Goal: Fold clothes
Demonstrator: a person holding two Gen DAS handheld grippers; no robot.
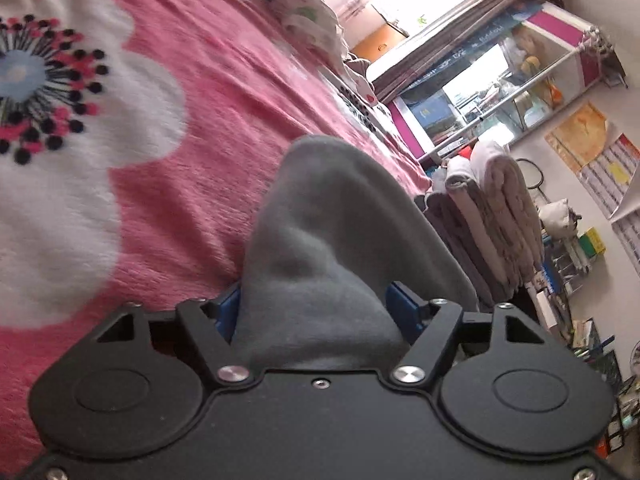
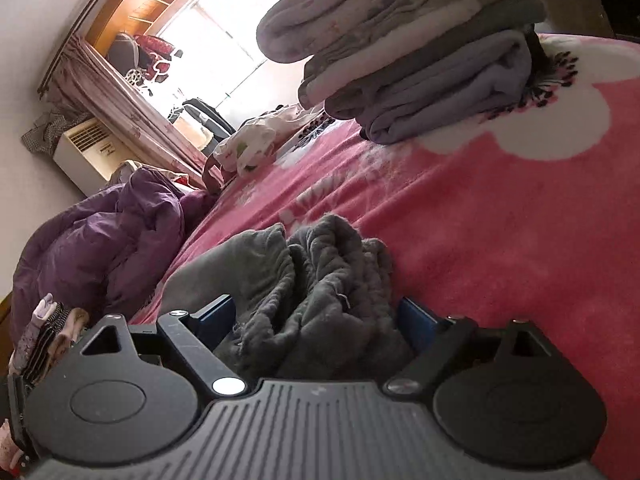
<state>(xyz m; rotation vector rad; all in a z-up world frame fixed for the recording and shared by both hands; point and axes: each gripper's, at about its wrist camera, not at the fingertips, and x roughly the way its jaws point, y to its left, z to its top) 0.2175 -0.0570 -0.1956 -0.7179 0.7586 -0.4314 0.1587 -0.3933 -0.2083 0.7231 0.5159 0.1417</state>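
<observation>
Left wrist view, tilted: my L gripper [image 1: 316, 304] is clenched on a grey garment [image 1: 328, 240]. The cloth fills the gap btw the blue pads [image 1: 228, 312], touches both, and rises in a rounded hump in front of them. Under it is a bed w/ a pink blanket [image 1: 200, 120], white flower print at left. Far right, off the bed's edge: a stack [image 1: 492, 216] of folded clothes, and past it a glass cabinet [image 1: 560, 24] w/ a pink frame. Its shelves hold small items, too blurred to name.

Right wrist view, also tilted: my R gripper [image 2: 316, 316] stands wide, w/ the garment's [image 2: 312, 272] bunched, gathered edge btw the pads. Can't tell if the pads press it or just flank it. The cloth lies on the blanket [image 2: 500, 240]. Far, upper right: the stack [image 2: 420, 60] sits on the bed. Left: a crumpled purple quilt [image 2: 100, 240]. Far, by the window: a white bundle [image 2: 248, 148].
</observation>
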